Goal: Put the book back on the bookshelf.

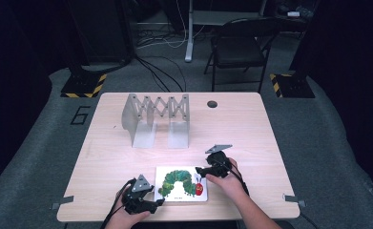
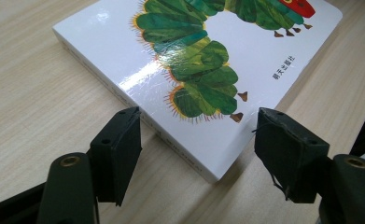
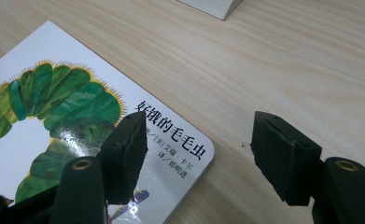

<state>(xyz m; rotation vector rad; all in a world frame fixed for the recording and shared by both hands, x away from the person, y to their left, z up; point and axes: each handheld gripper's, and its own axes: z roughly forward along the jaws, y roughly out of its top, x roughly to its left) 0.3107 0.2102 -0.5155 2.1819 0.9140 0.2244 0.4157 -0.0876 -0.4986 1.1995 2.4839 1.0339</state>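
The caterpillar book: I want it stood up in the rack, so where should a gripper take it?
The book lies flat, so probably pinch a thin edge, not the cover. The left gripper already has a near corner between its open jaws; come in low there, along the table.

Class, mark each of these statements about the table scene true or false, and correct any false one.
1. The book lies flat on the table. True.
2. The left gripper is shut on the book. False: its jaws stand open at the book's corner.
3. The book's cover shows a green caterpillar. True.
4. The metal rack stands on the book. False: it stands on the table farther back, apart from the book.
5. The right gripper is open. True.
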